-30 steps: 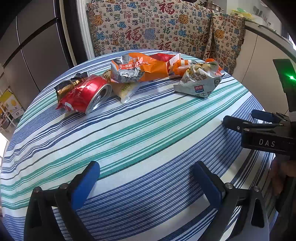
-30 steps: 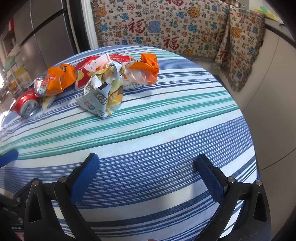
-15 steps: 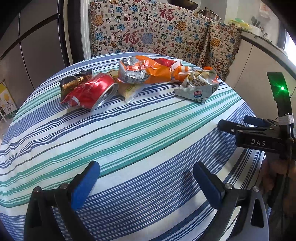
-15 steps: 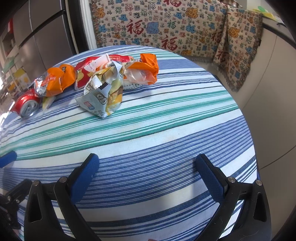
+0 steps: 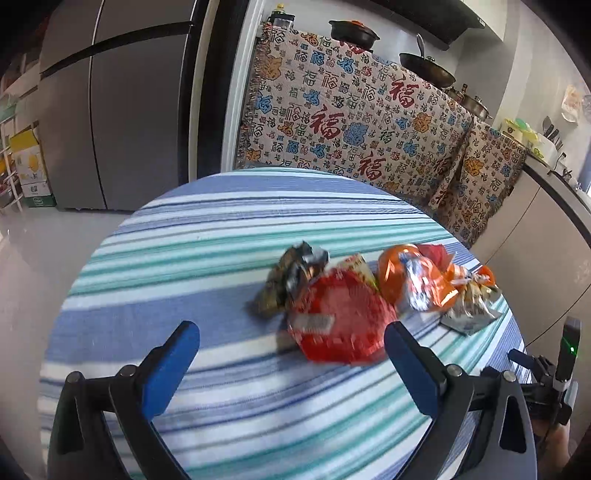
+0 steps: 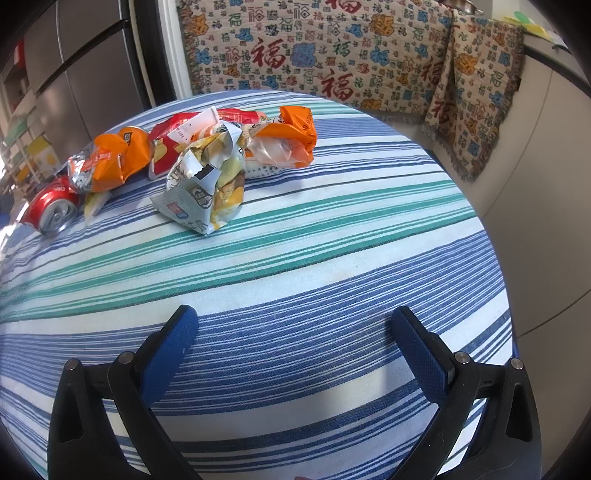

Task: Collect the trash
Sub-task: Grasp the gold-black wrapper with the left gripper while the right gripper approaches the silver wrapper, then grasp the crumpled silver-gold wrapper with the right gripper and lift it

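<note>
Left gripper [image 5: 291,343] open, lined up on the crushed red drink can [image 5: 338,319] near the striped tablecloth's [image 6: 332,258] far edge, presumably to grasp it. Right gripper [image 6: 295,339] open, empty, near edge.

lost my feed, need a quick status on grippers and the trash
Left gripper open, empty, lined up on red can. Right gripper open, empty, back from the pile. Can lies on its side, wrappers crowding it. No bin in view.

A home kitchen: a steel fridge [image 5: 110,122], pots [image 5: 354,31] on a counter, and a cloth-covered table [image 6: 332,258].
</note>
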{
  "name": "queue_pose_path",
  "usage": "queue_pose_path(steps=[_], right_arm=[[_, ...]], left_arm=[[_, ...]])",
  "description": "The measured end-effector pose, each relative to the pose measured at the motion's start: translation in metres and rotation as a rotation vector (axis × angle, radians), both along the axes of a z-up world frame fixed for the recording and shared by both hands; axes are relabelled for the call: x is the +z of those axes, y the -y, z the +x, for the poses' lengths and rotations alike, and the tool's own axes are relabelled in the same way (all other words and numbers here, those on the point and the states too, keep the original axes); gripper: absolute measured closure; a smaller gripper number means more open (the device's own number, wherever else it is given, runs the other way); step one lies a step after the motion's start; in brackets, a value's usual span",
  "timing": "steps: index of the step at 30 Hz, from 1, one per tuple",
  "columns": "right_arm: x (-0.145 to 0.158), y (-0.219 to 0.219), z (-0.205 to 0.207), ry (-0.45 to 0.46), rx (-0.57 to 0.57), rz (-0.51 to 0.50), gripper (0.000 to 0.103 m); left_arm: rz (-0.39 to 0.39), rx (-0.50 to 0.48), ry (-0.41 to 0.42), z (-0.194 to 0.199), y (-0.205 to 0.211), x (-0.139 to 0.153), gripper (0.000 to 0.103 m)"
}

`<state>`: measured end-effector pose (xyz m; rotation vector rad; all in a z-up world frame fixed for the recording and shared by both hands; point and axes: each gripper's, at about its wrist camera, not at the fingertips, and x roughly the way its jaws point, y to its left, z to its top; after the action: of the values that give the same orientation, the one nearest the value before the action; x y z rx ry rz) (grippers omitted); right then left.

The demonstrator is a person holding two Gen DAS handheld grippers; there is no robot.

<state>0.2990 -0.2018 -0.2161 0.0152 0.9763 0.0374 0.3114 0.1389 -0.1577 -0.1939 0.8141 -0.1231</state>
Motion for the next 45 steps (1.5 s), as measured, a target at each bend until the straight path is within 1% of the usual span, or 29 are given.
queue_pose_path(steps=[2, 5, 7, 8, 9, 10, 11, 12, 14, 17, 19, 22, 24, 26, 28, 29, 30, 32, 33, 34, 35, 38, 39, 41, 42, 43, 44, 45], right_arm=[[0.0, 0.0, 0.0, 0.0, 0.0, 0.0, 0.0], [0.0, 0.001, 0.0, -0.001, 0.004, 0.0, 0.0], [0.0, 0.001, 0.0, -0.002, 0.005, 0.0, 0.0], [0.0, 0.001, 0.0, -0.002, 0.005, 0.0, 0.0], [0.0, 0.001, 0.0, -0.001, 0.005, 0.0, 0.0], [0.0, 0.001, 0.0, -0.001, 0.005, 0.0, 0.0], [0.0, 0.001, 0.0, -0.002, 0.005, 0.0, 0.0], [0.0, 0.001, 0.0, -0.001, 0.005, 0.0, 0.0], [0.0, 0.001, 0.0, -0.002, 0.005, 0.0, 0.0], [0.0, 0.002, 0.0, -0.002, 0.005, 0.001, 0.0], [0.0, 0.002, 0.0, -0.002, 0.006, 0.001, 0.0], [0.0, 0.004, 0.001, -0.003, 0.005, 0.003, 0.0], [0.001, 0.004, 0.001, -0.008, 0.022, 0.006, 0.0], [0.001, 0.007, 0.001, -0.007, 0.022, 0.014, 0.0], [0.002, 0.007, 0.0, -0.003, 0.043, 0.029, 0.0], [0.003, 0.007, -0.002, 0.003, 0.067, 0.054, 0.0], [0.005, 0.008, -0.003, 0.012, 0.086, 0.087, 0.001], [0.01, 0.008, -0.002, 0.029, 0.096, 0.144, 0.001], [0.014, 0.008, -0.002, 0.044, 0.097, 0.162, 0.001], [0.019, 0.006, 0.0, 0.057, 0.105, 0.178, 0.001], [0.024, 0.004, 0.005, 0.068, 0.112, 0.188, 0.001], [0.03, -0.007, 0.027, 0.063, 0.129, 0.199, 0.002], [0.029, -0.01, 0.037, 0.053, 0.132, 0.205, 0.004], [0.024, -0.016, 0.052, 0.034, 0.125, 0.224, 0.02], [0.021, -0.017, 0.057, 0.033, 0.113, 0.235, 0.05], [0.017, -0.02, 0.06, 0.014, 0.127, 0.237, 0.071], [0.017, -0.021, 0.059, 0.012, 0.141, 0.226, 0.072], [0.018, -0.023, 0.055, 0.017, 0.157, 0.216, 0.076]], left_arm=[[0.038, -0.032, -0.008, 0.023, -0.001, -0.001, 0.002], [0.036, -0.117, -0.073, 0.054, 0.002, -0.018, 0.006], [0.045, -0.157, -0.106, 0.064, 0.003, -0.03, 0.022], [0.023, -0.172, -0.096, 0.065, 0.003, -0.032, 0.026], [-0.007, -0.184, -0.096, 0.067, 0.001, -0.033, 0.045], [-0.031, -0.189, -0.104, 0.068, 0.0, -0.035, 0.068], [-0.044, -0.188, -0.112, 0.07, -0.002, -0.036, 0.068], [-0.044, -0.177, -0.098, 0.066, -0.003, -0.036, 0.069], [-0.029, -0.146, -0.092, 0.056, -0.007, -0.033, 0.069], [0.031, -0.063, -0.079, 0.029, -0.012, -0.022, 0.069], [0.1, -0.006, -0.082, 0.001, -0.009, -0.013, 0.069], [0.154, 0.056, -0.096, -0.042, 0.003, -0.007, 0.069], [0.202, 0.071, -0.094, -0.071, 0.02, -0.011, 0.069], [0.234, 0.067, -0.09, -0.091, 0.037, -0.019, 0.069], [0.252, 0.057, -0.094, -0.102, 0.052, -0.03, 0.067], [0.256, 0.053, -0.093, -0.107, 0.059, -0.035, 0.066], [0.27, 0.049, -0.086, -0.112, 0.066, -0.038, 0.064], [0.302, 0.045, -0.091, -0.116, 0.079, -0.046, 0.054], [0.298, 0.047, -0.082, -0.118, 0.081, -0.047, 0.047], [0.292, 0.045, -0.079, -0.119, 0.082, -0.048, 0.032], [0.281, 0.04, -0.091, -0.117, 0.083, -0.048, 0.026], [0.234, 0.046, -0.107, -0.119, 0.075, -0.049, 0.025], [0.224, 0.047, -0.11, -0.12, 0.073, -0.049, 0.025], [0.213, 0.053, -0.107, -0.125, 0.067, -0.049, 0.025], [0.215, 0.056, -0.109, -0.126, 0.065, -0.049, 0.025], [0.212, 0.056, -0.109, -0.128, 0.062, -0.049, 0.025], [0.211, 0.056, -0.11, -0.13, 0.06, -0.048, 0.025], [0.209, 0.054, -0.11, -0.131, 0.057, -0.048, 0.025]])
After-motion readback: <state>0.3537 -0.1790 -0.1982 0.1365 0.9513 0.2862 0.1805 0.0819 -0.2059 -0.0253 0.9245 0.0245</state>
